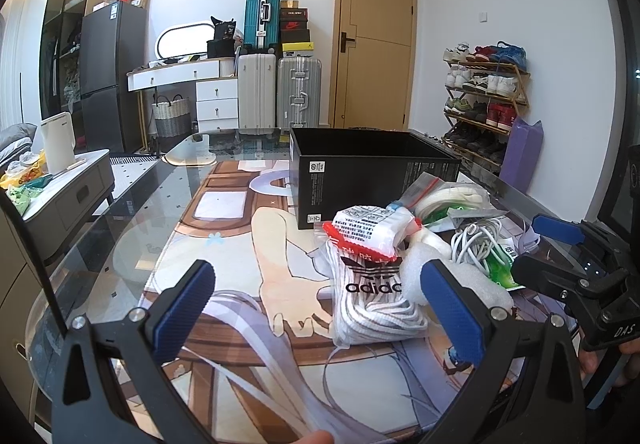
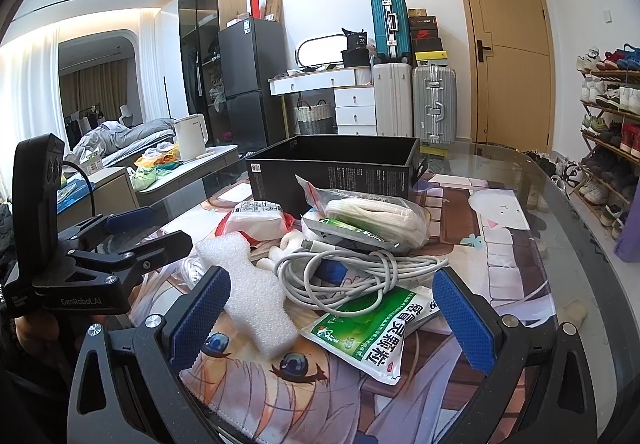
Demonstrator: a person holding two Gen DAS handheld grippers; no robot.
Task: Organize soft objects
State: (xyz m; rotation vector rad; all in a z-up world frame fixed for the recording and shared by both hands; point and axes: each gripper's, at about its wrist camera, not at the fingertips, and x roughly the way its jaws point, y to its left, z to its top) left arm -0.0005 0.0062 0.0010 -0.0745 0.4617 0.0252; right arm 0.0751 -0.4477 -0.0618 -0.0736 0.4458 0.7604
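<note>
My left gripper (image 1: 320, 308) and right gripper (image 2: 332, 312) both stand spread, empty. Near them lies the soft pile: adidas laces (image 1: 372, 300), foam block (image 2: 252, 296); the black box (image 1: 372, 164) sits far.

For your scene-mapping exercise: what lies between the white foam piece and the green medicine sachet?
In the right wrist view, a coiled white cable lies between the foam piece and the sachet.

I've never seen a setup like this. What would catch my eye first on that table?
Probably the heap of soft things in the middle of the table: a bag of white adidas laces, a coiled white cable, a green-and-white packet and a white foam piece. Behind the heap stands an open black box. Nearest the cameras, the left hand-held gripper and the right hand-held gripper are both open, holding nothing.
</note>
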